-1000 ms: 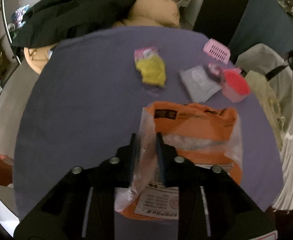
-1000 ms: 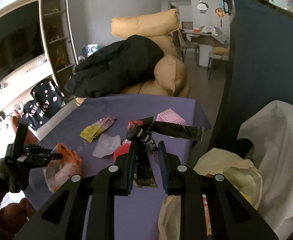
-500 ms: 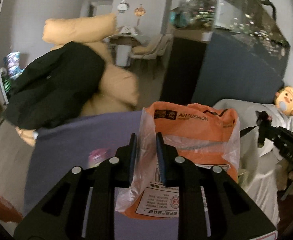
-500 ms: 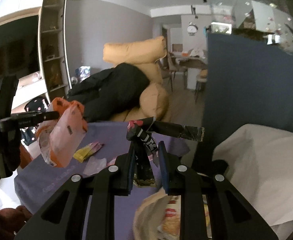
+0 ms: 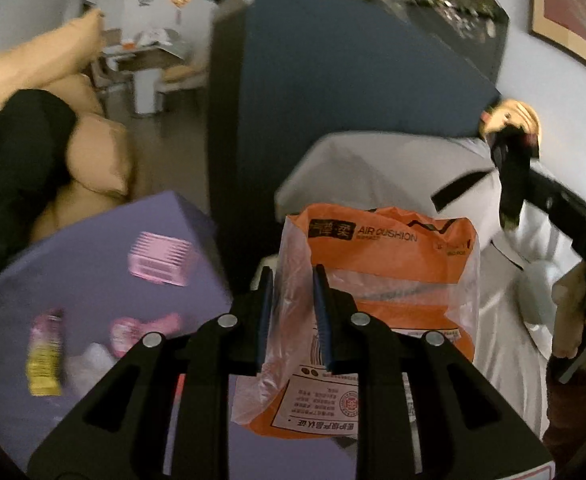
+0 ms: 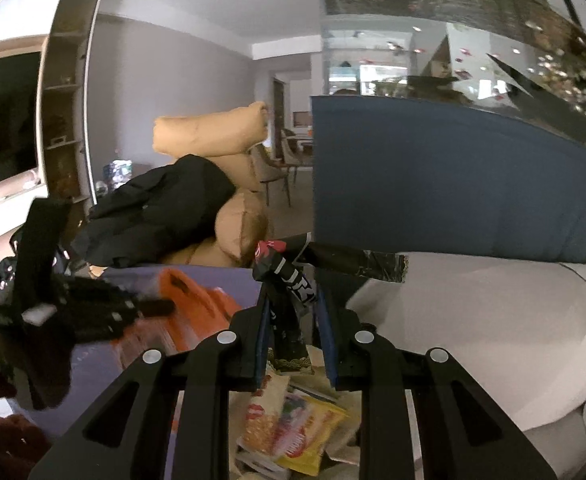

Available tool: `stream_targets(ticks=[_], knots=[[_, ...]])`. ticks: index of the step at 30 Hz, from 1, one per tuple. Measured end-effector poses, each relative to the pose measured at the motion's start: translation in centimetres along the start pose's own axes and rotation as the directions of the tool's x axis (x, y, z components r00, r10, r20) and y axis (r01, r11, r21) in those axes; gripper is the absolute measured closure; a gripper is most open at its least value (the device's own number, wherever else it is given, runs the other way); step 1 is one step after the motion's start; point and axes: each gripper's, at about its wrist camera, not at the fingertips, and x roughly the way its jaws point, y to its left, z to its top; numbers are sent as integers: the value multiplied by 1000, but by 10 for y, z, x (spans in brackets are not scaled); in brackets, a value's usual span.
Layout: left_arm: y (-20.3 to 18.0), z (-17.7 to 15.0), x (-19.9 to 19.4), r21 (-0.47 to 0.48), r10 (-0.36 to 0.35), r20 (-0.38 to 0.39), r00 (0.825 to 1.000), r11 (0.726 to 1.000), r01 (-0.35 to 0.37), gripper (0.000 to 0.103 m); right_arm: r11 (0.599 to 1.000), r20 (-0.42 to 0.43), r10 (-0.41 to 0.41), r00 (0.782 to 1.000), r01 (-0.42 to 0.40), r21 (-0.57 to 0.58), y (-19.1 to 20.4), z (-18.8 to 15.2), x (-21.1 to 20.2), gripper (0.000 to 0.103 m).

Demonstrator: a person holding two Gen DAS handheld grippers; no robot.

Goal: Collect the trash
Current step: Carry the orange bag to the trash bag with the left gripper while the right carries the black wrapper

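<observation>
While orange wrapper (image 5: 389, 280) hangs clamped in left gripper (image 5: 291, 316) above white trash bag (image 5: 373, 168), right gripper (image 6: 291, 332) pinches dark wrapper (image 6: 289, 296) over bag mouth; some packets (image 6: 293, 428) already inside; neither dropped yet; pink comb (image 5: 161, 260), yellow wrapper (image 5: 45, 356), other bits left on purple table (image 5: 93, 232)

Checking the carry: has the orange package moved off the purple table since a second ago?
Yes. The orange package, clamped in the left gripper, has swung right, off the purple table, toward the white bag.

Both wrist views look forward along their own jaws, sharing the purple table (image 5: 93, 280) and white bag (image 6: 493, 340).
</observation>
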Motion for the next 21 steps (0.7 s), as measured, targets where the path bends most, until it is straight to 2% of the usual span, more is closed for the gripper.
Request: stream_targets(ticks=[10, 21], knots=[[-18, -22, 45, 28, -40, -129, 991, 999, 44, 84, 999, -17, -4, 1000, 5, 33, -13, -15, 4, 81], [-15, -43, 82, -11, -94, -252, 963, 995, 94, 84, 999, -60, 0, 998, 3, 48, -15, -25, 22, 81]])
